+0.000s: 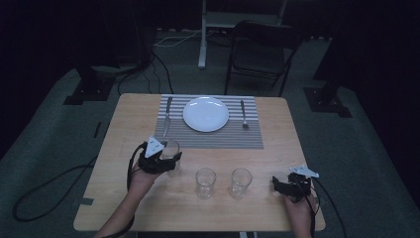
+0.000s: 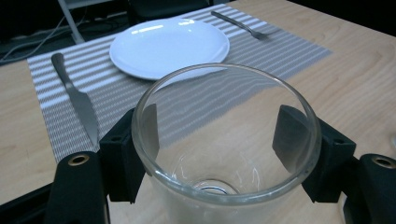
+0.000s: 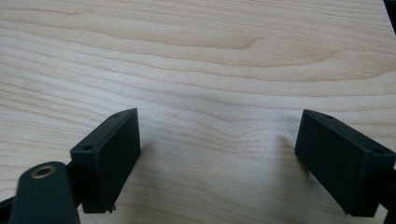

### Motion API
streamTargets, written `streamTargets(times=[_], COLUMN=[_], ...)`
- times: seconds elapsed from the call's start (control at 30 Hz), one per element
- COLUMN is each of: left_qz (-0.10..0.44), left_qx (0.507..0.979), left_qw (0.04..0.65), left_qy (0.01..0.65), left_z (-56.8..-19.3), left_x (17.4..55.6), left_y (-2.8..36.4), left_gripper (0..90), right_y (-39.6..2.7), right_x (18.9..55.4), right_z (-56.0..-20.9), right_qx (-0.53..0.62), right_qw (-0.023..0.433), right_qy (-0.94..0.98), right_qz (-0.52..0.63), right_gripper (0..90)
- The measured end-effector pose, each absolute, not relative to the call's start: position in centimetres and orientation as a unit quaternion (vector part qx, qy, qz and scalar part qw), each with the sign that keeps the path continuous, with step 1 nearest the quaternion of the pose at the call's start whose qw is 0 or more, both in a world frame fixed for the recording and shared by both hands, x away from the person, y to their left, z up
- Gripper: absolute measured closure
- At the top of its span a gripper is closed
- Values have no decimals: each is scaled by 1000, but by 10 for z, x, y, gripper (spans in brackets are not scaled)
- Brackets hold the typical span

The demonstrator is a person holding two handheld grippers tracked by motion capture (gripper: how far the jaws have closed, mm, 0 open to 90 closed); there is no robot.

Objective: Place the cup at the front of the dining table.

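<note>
Glass (image 2: 224, 154) sits nearest, clamped between the left tongs (image 2: 226, 149), both pads pressed on its wall, upright. Ahead of these tongs: mat (image 2: 289, 51), plate (image 2: 170, 46), knife (image 2: 77, 100), fork (image 2: 240, 24). Right tongs (image 3: 219, 154) stand wide, nothing between them, over bare table (image 3: 210, 60).

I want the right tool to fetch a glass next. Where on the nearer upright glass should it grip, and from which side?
Take the right-hand glass across its straight wall, about mid-height, coming in level from the right tool side. It stands upright with open table there; the middle glass crowds its other side.
</note>
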State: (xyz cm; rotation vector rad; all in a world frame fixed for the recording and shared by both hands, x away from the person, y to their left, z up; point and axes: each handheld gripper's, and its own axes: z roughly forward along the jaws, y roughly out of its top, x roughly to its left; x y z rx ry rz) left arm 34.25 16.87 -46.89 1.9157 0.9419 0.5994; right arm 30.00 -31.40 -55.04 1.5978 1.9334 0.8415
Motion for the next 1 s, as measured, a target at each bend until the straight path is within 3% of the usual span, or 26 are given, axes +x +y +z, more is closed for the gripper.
streamTargets(times=[1.0], left_qz=[277], left_qx=[738], left_qw=[427], left_qy=[443], left_z=[-454], left_x=[424], left_y=[146], left_gripper=[291], right_y=[-314], right_x=[300], right_z=[-550], right_qx=[586], right_qw=[246], right_qy=[708], right_qz=[308], right_gripper=[138])
